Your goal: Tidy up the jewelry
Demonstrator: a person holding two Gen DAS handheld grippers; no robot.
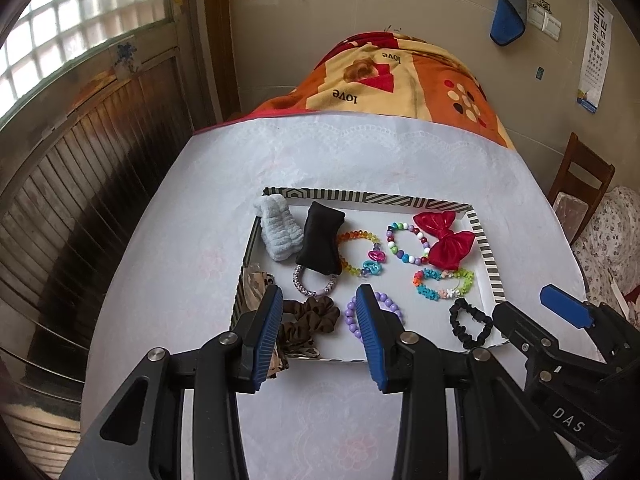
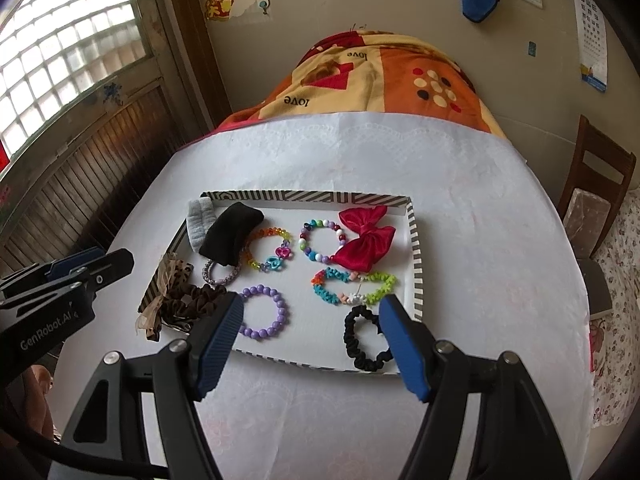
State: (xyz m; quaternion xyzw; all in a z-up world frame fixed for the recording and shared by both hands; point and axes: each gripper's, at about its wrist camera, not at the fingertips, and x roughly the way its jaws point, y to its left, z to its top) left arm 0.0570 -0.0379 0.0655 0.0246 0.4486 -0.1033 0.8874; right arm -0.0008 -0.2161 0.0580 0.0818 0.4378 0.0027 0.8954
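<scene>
A shallow striped-rim tray (image 1: 490,258) (image 2: 416,248) lies on the white-covered table. In it are a grey fluffy band (image 1: 278,232), a black pouch (image 1: 320,240), a red bow (image 1: 444,240) (image 2: 364,240), a purple bead bracelet (image 2: 262,312) (image 1: 390,308), a black scrunchie (image 2: 362,340) (image 1: 470,322), a brown scrunchie (image 1: 312,316) (image 2: 192,300) and several colourful bracelets. My left gripper (image 1: 320,300) is open and empty above the tray's near left part. My right gripper (image 2: 310,310) is open and empty above the tray's near edge.
A leopard-print ribbon (image 2: 160,292) hangs over the tray's left rim. An orange patterned blanket (image 1: 400,76) covers the far end. A wooden chair (image 2: 596,192) stands at the right. Wooden wall panels and a window are at the left.
</scene>
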